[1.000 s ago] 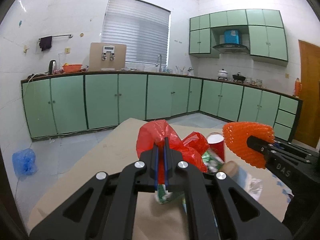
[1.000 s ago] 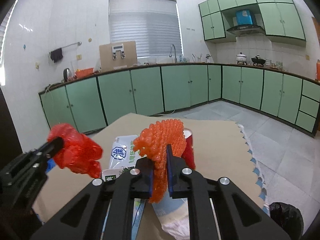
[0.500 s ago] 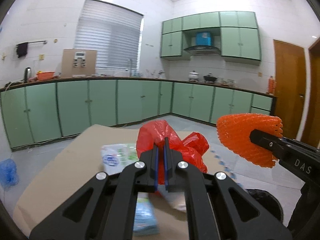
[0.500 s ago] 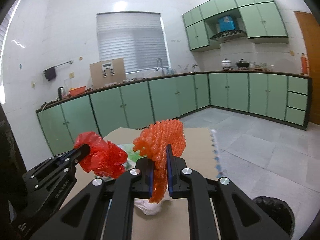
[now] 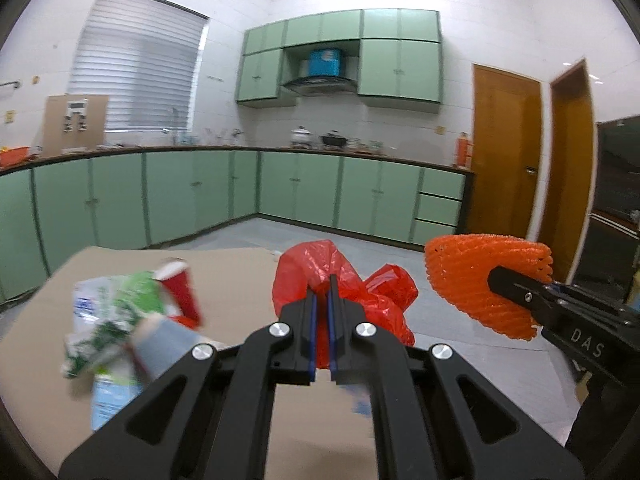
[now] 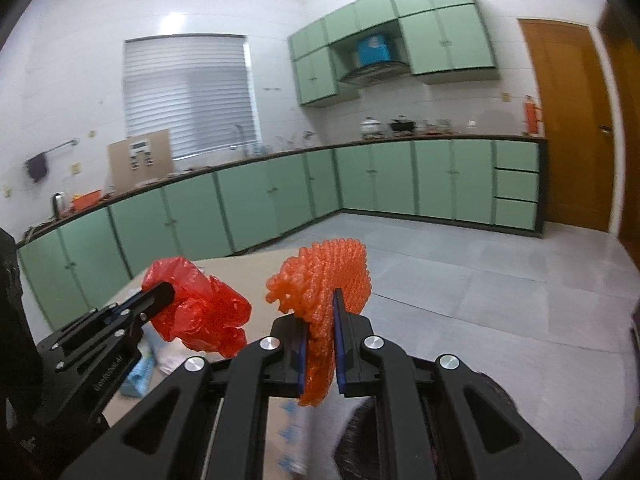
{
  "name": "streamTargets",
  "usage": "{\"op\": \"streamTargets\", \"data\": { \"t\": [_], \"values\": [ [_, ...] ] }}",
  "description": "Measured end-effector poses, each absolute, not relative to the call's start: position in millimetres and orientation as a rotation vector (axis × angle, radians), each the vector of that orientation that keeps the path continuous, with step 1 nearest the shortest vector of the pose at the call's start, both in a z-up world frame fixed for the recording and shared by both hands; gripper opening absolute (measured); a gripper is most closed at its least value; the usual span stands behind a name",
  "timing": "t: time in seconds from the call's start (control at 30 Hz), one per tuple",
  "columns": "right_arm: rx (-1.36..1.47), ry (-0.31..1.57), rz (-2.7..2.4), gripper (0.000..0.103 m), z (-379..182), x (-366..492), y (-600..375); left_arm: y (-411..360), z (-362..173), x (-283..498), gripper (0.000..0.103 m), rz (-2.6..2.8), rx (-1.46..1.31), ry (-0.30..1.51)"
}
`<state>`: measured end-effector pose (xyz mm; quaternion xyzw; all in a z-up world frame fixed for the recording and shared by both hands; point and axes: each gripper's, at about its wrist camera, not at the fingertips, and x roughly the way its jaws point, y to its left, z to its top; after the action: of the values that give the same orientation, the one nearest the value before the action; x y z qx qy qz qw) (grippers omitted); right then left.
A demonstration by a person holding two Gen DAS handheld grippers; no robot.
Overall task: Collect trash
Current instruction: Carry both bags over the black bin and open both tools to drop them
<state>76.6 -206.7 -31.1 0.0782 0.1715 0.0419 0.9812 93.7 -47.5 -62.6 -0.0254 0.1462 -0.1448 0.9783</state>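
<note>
while both fingers are clamping a red plastic bag [image 5: 344, 280] and orange foam net [image 6: 332, 284], blurry wrappers [image 5: 116, 320], perhaps 3, are remaining on the surface [image 5: 240, 268].

Both views are evenly and fairly brightly lit, with soft daylight through the slatted window blind [image 5: 136, 64] and a glossy glare patch on the white wall tiles [image 6: 176, 20] above it. Strong fisheye bending curves the cabinets [image 6: 240, 204] and leaves dark corners. Motion blur smears the litter on the cardboard [image 5: 120, 320] and softens the background; shadows are faint.
</note>
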Motion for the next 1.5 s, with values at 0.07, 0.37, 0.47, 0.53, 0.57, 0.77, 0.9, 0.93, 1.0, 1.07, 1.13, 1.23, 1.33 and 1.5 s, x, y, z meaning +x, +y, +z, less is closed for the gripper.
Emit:
{"op": "streamTargets", "data": {
  "t": [0.07,0.37,0.47,0.53,0.57,0.77,0.9,0.93,1.0,1.07,1.13,1.23,1.33,1.5],
  "values": [
    [0.165,0.360,0.046,0.010,-38.6,72.8,-223.3,-62.4,-68.5,95.6,0.003,-0.330,-0.048,0.312],
    [0.175,0.459,-0.096,0.010,-86.3,75.4,-285.4,-128.0,-102.8,115.4,0.003,-0.445,-0.020,0.398],
    [0.188,0.494,-0.117,0.010,-102.6,81.1,-297.9,-147.3,-115.6,123.7,0.003,-0.463,-0.010,0.424],
    [0.199,0.515,-0.130,0.010,-112.8,83.1,-305.8,-157.1,-123.2,131.7,0.003,-0.473,-0.003,0.442],
    [0.202,0.523,-0.137,0.010,-117.8,83.1,-308.8,-162.6,-127.4,135.6,0.003,-0.477,0.006,0.448],
    [0.216,0.583,-0.169,0.014,-142.0,90.5,-325.5,-183.5,-147.6,157.8,0.006,-0.491,0.038,0.502],
    [0.245,0.605,-0.193,0.025,-150.9,89.3,-339.0,-193.2,-158.5,170.1,0.017,-0.486,0.045,0.543],
    [0.249,0.607,-0.196,0.030,-150.5,90.5,-340.9,-194.6,-159.3,172.3,0.021,-0.490,0.044,0.550],
    [0.253,0.606,-0.202,0.039,-149.9,91.7,-344.8,-193.7,-160.7,174.2,0.035,-0.489,0.047,0.555],
    [0.255,0.603,-0.207,0.045,-148.6,90.5,-345.7,-192.1,-159.7,175.6,0.037,-0.487,0.043,0.556],
    [0.255,0.598,-0.210,0.049,-146.5,88.2,-345.2,-191.6,-156.5,174.0,0.037,-0.482,0.038,0.553],
    [0.249,0.571,-0.225,0.069,-137.6,84.8,-342.7,-179.4,-146.3,171.1,0.042,-0.467,0.020,0.536],
    [0.228,0.544,-0.230,0.084,-127.3,80.1,-335.0,-159.6,-132.0,165.0,0.053,-0.439,0.014,0.500],
    [0.198,0.470,-0.207,0.097,-99.4,74.6,-307.0,-116.8,-103.2,147.5,0.065,-0.376,0.013,0.428]
  ]
}}
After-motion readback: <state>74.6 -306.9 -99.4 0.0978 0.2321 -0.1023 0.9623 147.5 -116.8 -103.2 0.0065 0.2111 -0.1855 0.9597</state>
